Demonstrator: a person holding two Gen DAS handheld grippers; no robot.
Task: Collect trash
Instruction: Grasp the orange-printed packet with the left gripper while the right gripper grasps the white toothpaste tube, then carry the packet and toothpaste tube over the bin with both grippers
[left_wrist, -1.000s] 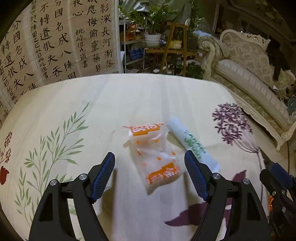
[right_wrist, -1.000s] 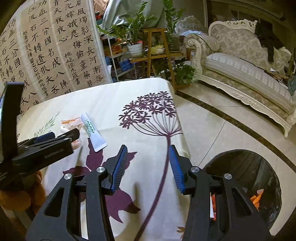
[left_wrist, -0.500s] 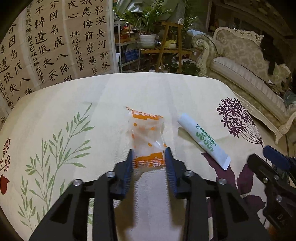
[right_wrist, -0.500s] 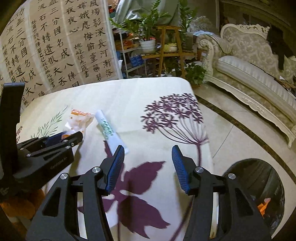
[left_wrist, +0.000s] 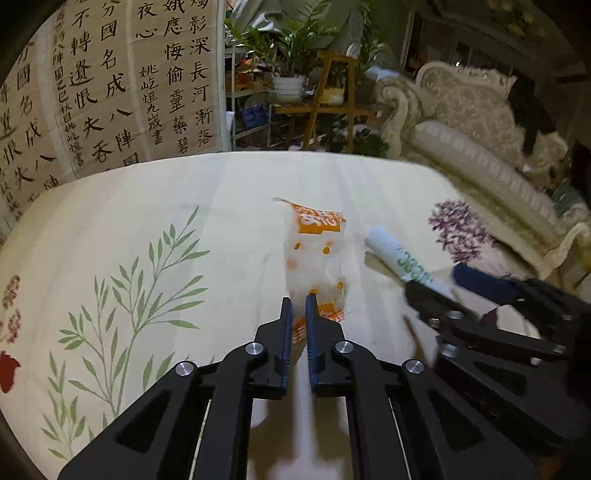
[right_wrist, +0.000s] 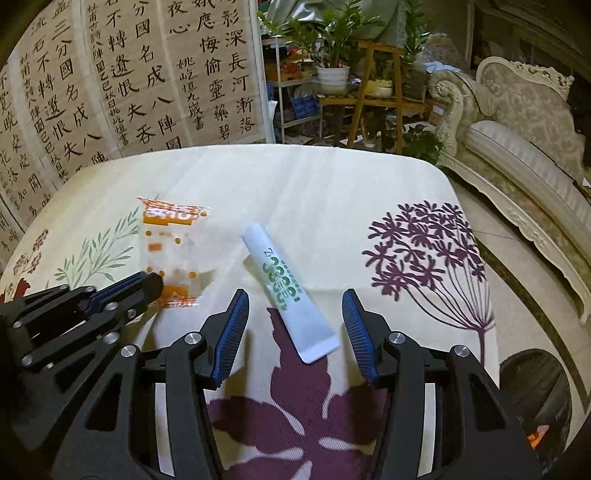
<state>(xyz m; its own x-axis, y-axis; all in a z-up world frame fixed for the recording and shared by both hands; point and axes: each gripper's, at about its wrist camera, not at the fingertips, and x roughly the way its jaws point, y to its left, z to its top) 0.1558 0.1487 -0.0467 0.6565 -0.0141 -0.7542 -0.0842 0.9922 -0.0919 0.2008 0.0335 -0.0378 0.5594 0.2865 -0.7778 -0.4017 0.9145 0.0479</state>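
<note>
Since a second ago, left hand-held gripper (left_wrist: 298, 314) has closed from wide to pinching the near end of the orange wrapper (left_wrist: 314, 254) on the tabletop (left_wrist: 221, 192). Right hand-held gripper (right_wrist: 295, 325), half-open and closing, straddles the white tube's (right_wrist: 286, 288) flat near end without touching; tube's long axis runs away, up-left.

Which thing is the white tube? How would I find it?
Look at the flowery tablecloth. Beside its big purple flower print lies the white tube, between the right hand-held gripper's closing fingers. Its green letters set it apart from the orange-and-clear wrapper.
</note>
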